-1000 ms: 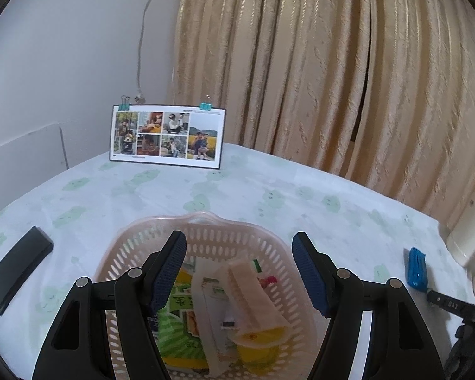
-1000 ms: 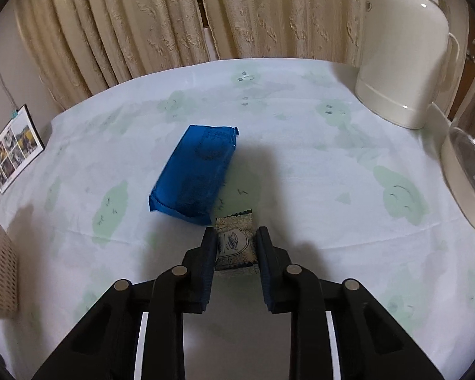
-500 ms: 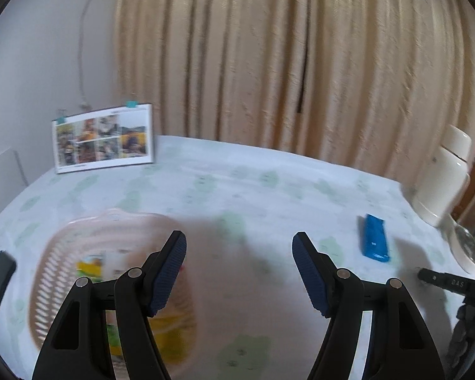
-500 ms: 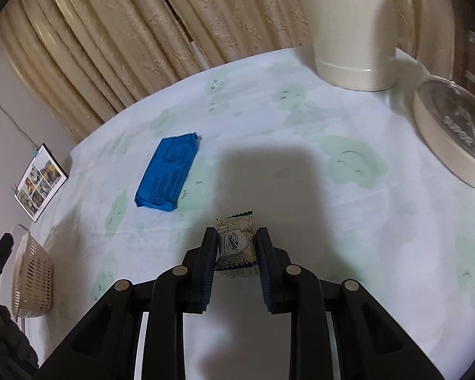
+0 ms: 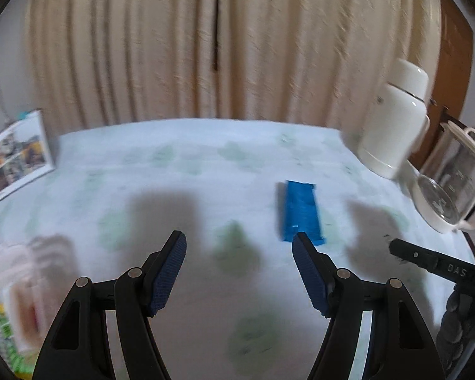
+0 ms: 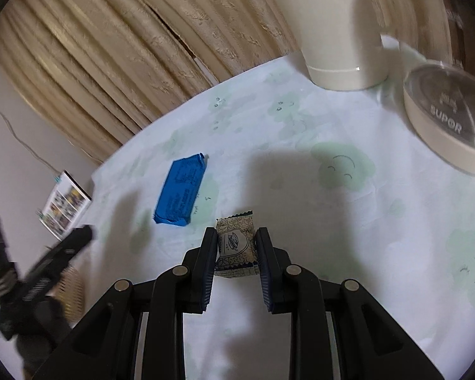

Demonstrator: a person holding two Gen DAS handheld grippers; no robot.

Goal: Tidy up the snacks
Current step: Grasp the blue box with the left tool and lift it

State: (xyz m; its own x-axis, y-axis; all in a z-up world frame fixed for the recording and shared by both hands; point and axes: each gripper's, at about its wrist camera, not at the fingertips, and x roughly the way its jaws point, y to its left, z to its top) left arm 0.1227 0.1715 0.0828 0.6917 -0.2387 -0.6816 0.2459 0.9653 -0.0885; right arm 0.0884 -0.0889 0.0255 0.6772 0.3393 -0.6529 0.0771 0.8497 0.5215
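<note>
- Left wrist view only: pink plastic lattice basket (image 5: 12, 288) at far left edge, heavily motion-blurred; contents look like green and orange wrappers, not resolvable.
- Photo card (image 5: 15, 161), a flat glossy collage, stands upright at the table's left rear; seen in both views.
- Left gripper (image 5: 239, 247): jaws wide apart, nothing between them; fingers (image 5: 167, 272) black with blue cross-hatched pads. It hangs above the tablecloth (image 5: 205, 164), white fabric printed with pale green smiley shapes.
- Blue snack bar (image 5: 300, 210): flat rectangular foil-like wrapper, lying on the cloth just beyond the left gripper's right finger, apart from it. Right wrist view shows printed text on the wrapper (image 6: 180, 190).
- Right wrist view only: small snack packet (image 6: 236, 245), cream with dark patterned print and serrated ends, clamped between the jaws of the right gripper (image 6: 236, 247), above the cloth.
- White jug (image 5: 395, 120): smooth, cylindrical, handled, at right rear.
- Glass kettle (image 5: 449, 190) beside the jug; its clear base reads "SUPOR" in the right wrist view.
- Beige ribbed curtain (image 5: 237, 41) behind the table.
</note>
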